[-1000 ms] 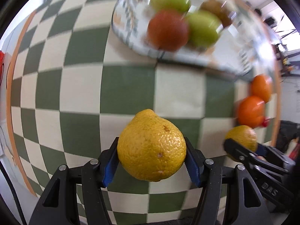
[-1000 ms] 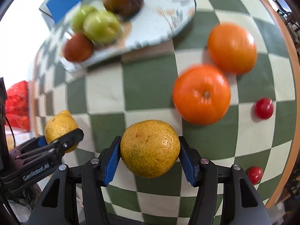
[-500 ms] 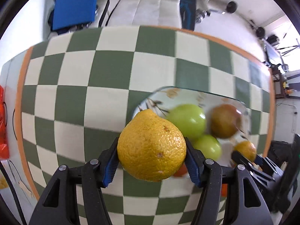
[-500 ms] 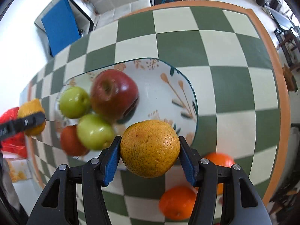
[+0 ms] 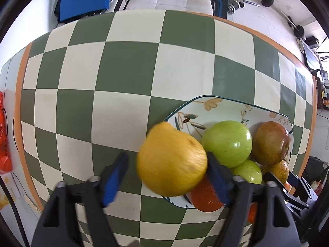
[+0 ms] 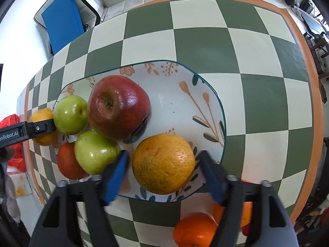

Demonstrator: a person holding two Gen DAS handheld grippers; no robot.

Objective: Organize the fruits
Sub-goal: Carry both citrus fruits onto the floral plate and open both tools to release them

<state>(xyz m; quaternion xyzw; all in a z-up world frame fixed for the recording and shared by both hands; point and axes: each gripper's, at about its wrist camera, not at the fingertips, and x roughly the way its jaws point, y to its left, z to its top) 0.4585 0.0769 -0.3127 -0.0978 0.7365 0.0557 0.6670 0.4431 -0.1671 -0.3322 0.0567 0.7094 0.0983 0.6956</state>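
In the left wrist view a yellow lemon-like citrus [image 5: 170,160], blurred, sits between the spread blue pads of my left gripper [image 5: 166,158], over the near left rim of the patterned plate [image 5: 216,98]. A gap shows at its left pad. My right gripper [image 6: 163,154] is open too, and its yellow-orange citrus [image 6: 163,163] rests in the plate [image 6: 174,94] with gaps on both sides. The plate also holds a red apple [image 6: 119,107], two green apples [image 6: 71,117] [image 6: 94,152] and an orange [image 6: 68,162].
Two loose oranges [image 6: 195,230] [image 6: 244,214] lie on the checkered table [image 6: 205,41] just below the plate, near the right gripper's finger. A blue chair [image 6: 61,20] stands beyond the far edge. Red bags [image 5: 4,135] sit off the left edge.
Both grippers carried their citrus from the table up over the plate, then opened. The fruits have left the pads; the left one is blurred with motion.
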